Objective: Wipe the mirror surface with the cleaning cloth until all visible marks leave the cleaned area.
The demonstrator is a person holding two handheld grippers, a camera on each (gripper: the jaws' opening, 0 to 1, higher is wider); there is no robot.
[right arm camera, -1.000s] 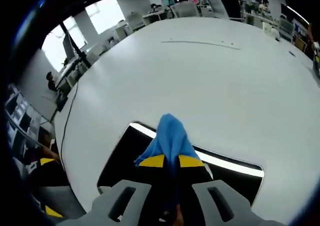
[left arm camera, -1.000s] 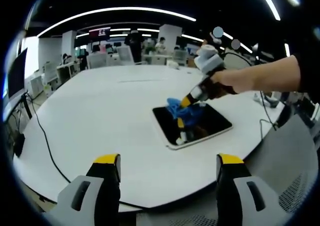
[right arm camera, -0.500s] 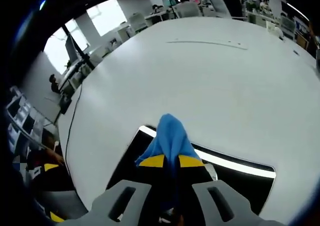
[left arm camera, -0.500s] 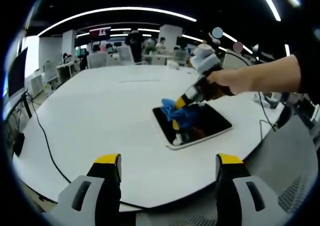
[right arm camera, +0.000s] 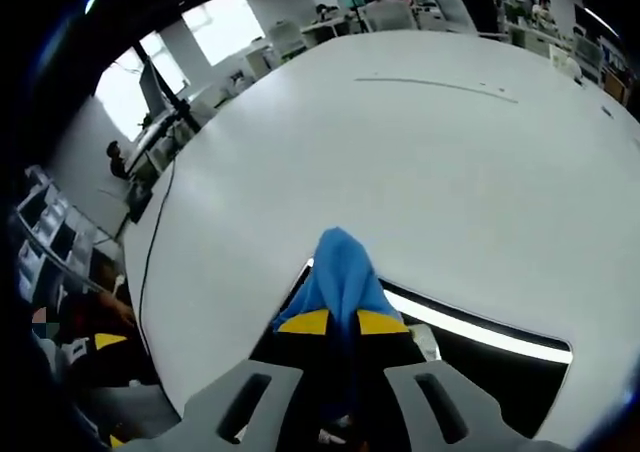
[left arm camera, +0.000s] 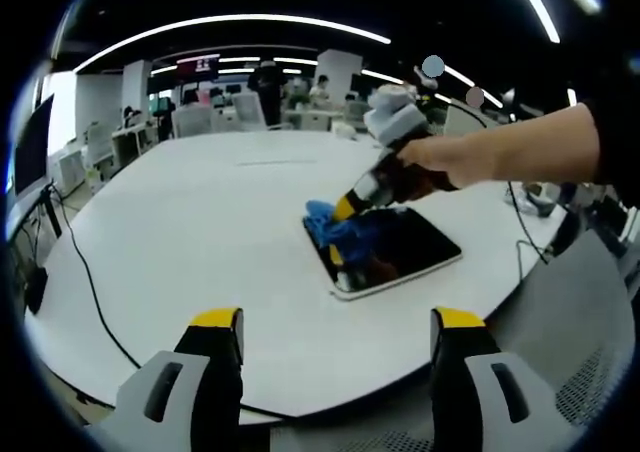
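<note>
A: Left gripper view. Left gripper (left arm camera: 325, 344) low at the table's near edge, jaws wide apart, holding nothing. Right gripper (left arm camera: 345, 209) in from the right, a hand (left arm camera: 440, 160) behind it, cloth (left arm camera: 335, 227) now pressed at the mirror's (left arm camera: 400, 252) far-left corner; a second ago sat nearer mid-glass.

B: Meaning for the job?

A: Stroke swept toward that edge, cloth partly over the rim. Probably mid-wipe; glass too dark and small to judge marks. Mirror flat on the white table (left arm camera: 180, 232), well inside its edge.

B: Right gripper view?

A: Right gripper (right arm camera: 341, 321) with jaws narrow, pinched on the blue cloth (right arm camera: 340, 267), which bunches up ahead of the tips. Mirror (right arm camera: 500, 367) beneath and to the right, corner now close under the cloth. More bare table ahead than before.

B: Surface, room?

A: Table (right arm camera: 420, 162) broad, smooth, white; a black cable (left arm camera: 85, 272) trailing along its left side. Open office beyond: desks, chairs, ceiling strip lights.
</note>
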